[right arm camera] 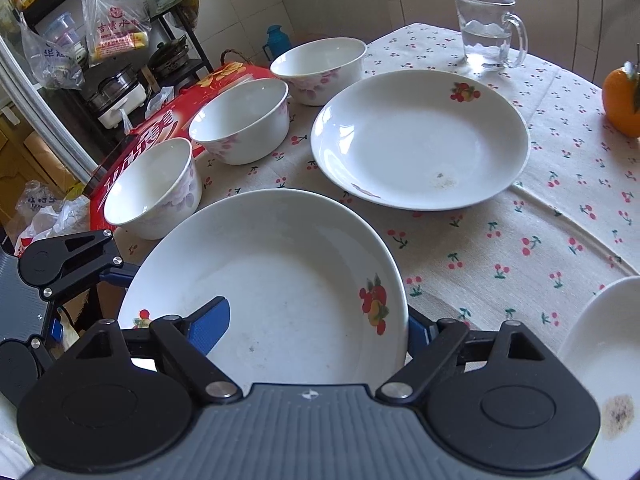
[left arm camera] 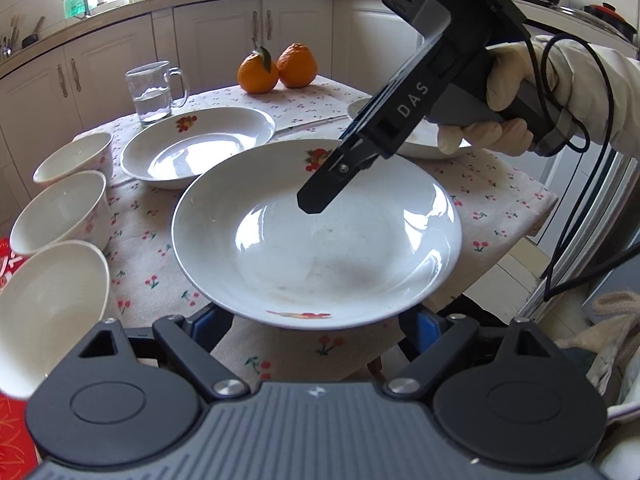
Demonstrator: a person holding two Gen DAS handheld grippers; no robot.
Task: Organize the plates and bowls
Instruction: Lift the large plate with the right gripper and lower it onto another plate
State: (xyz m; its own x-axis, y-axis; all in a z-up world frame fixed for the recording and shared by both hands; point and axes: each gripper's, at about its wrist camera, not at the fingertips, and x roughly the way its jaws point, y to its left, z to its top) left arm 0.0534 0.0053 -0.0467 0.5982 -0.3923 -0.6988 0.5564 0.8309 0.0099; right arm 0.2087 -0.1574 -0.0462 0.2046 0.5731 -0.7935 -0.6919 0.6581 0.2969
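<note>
A white plate with fruit prints (left arm camera: pixel 316 240) hangs above the table's near edge. My right gripper (left arm camera: pixel 320 196) pinches its far rim, one finger (left arm camera: pixel 320 196) inside and the other hidden beneath. In the right wrist view the same plate (right arm camera: pixel 272 280) sits between the blue pads (right arm camera: pixel 212 320) of my right gripper (right arm camera: pixel 316 328). My left gripper (left arm camera: pixel 316 332) stands wide open under the plate's near rim, its pads at either side; it also shows in the right wrist view (right arm camera: pixel 68 264). A second plate (right arm camera: pixel 420 140) and a third plate (right arm camera: pixel 604 360) lie on the table. Three bowls (right arm camera: pixel 240 120) line the left edge.
A glass mug of water (right arm camera: pixel 488 32) and two oranges (left arm camera: pixel 276 68) stand at the far end of the cherry-print tablecloth (right arm camera: pixel 520 248). A red box (right arm camera: pixel 160 124) sits beside the bowls. Kitchen cabinets (left arm camera: pixel 224 36) lie behind.
</note>
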